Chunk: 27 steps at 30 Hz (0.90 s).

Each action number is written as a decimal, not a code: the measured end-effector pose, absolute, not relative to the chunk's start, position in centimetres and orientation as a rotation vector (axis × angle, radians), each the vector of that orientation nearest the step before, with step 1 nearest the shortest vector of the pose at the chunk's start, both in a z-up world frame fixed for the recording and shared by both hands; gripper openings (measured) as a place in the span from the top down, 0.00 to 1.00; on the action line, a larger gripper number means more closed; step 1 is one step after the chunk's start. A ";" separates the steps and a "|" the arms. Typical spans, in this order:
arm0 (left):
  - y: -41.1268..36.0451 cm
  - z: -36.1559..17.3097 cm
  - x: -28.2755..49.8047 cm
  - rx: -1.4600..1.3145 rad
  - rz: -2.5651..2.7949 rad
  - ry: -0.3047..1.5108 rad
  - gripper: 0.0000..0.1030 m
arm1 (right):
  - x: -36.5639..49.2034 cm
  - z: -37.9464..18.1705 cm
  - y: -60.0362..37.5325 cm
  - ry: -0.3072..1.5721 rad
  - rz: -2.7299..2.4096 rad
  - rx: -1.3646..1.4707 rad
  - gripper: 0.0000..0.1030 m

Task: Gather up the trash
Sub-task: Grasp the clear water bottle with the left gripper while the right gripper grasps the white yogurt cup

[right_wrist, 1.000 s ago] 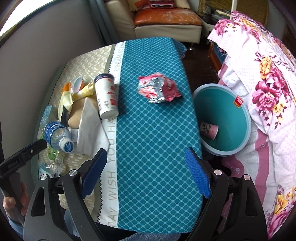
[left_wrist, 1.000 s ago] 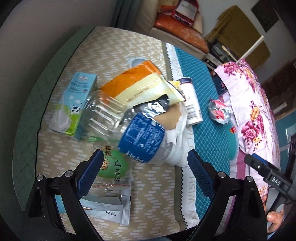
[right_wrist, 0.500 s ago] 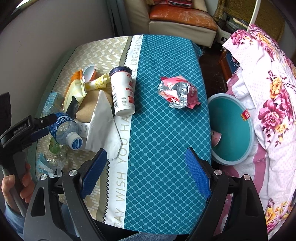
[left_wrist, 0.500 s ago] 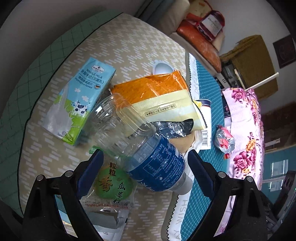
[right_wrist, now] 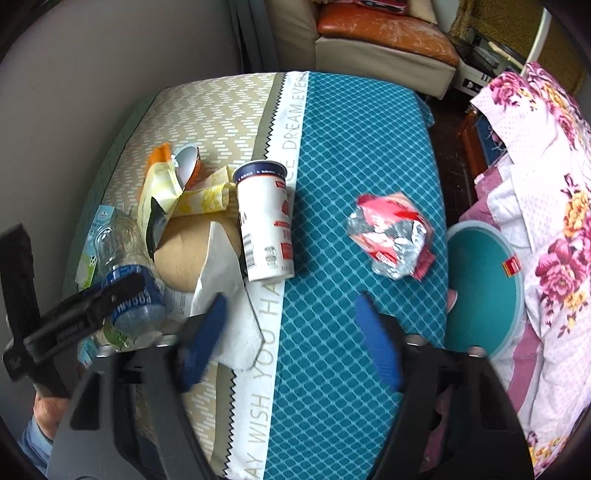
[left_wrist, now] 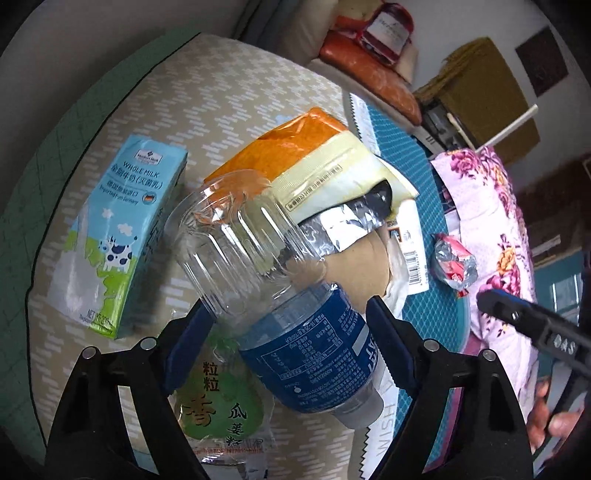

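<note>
My left gripper (left_wrist: 291,332) is closed around a clear plastic water bottle (left_wrist: 280,291) with a blue label, its fingers on both sides of the label. The bottle also shows in the right wrist view (right_wrist: 127,273), among a trash pile. My right gripper (right_wrist: 291,332) is open and empty above the teal tablecloth (right_wrist: 351,166). A white paper cup (right_wrist: 266,225) lies on its side ahead of it. A crumpled red and silver wrapper (right_wrist: 391,236) lies to its right. The teal bin (right_wrist: 484,291) stands beside the table on the right.
A milk carton (left_wrist: 118,236), an orange and yellow bag (left_wrist: 314,162), a green snack packet (left_wrist: 221,410), a brown round item (right_wrist: 188,251) and white tissue (right_wrist: 229,295) crowd the beige side. A floral blanket (right_wrist: 546,206) lies right of the bin. A sofa (right_wrist: 380,33) stands behind.
My left gripper moved in onto the bottle and its fingers closed on the blue label. My right gripper moved forward over the table towards the cup and wrapper.
</note>
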State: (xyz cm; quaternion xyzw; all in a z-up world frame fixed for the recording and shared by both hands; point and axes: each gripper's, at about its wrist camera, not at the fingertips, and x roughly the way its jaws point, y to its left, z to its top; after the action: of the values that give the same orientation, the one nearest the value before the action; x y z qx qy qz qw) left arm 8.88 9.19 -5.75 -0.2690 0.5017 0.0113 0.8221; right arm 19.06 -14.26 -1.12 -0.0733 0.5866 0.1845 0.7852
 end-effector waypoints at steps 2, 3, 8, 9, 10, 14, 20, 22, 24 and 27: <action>9.0 -5.6 8.9 -0.528 -0.012 1.062 0.19 | 20.2 -2.0 -13.5 1.290 0.414 -0.149 0.62; 8.9 -5.6 9.0 -0.504 -0.037 1.063 0.19 | 20.8 -2.5 -13.1 1.301 0.418 -0.145 0.62; 8.7 -5.5 9.1 -0.442 -0.111 1.058 0.19 | 23.5 -4.8 -11.4 1.353 0.443 -0.112 0.55; 8.8 -5.6 9.2 -0.438 -0.122 1.060 0.19 | 24.0 -5.2 -11.0 1.357 0.444 -0.115 0.54; 8.8 -5.6 9.3 -0.433 -0.131 1.063 0.19 | 24.4 -5.6 -10.7 1.363 0.446 -0.116 0.54; 9.0 -6.0 9.5 -0.430 -0.140 1.074 0.19 | 25.8 -7.2 -9.7 1.382 0.442 -0.129 0.48; 9.3 -7.0 9.8 -0.441 -0.106 1.115 0.19 | 26.9 -9.6 -8.6 1.405 0.435 -0.115 0.46; 9.2 -6.6 9.5 -0.435 -0.100 1.098 0.23 | 26.6 -9.6 -8.4 1.395 0.433 -0.098 0.55; 8.9 -5.8 9.3 -0.411 -0.096 1.075 0.24 | 25.8 -8.8 -8.4 1.372 0.443 -0.086 0.56; 8.7 -4.8 8.8 -0.387 -0.098 1.050 0.25 | 24.7 -7.2 -9.4 1.341 0.453 -0.062 0.56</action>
State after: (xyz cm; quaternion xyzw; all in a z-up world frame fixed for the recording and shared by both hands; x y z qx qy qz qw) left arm 8.83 8.72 -4.76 -0.1833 0.4978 -0.0465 0.8464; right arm 24.74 -9.40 -7.24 -0.0284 0.6157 0.2080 0.7595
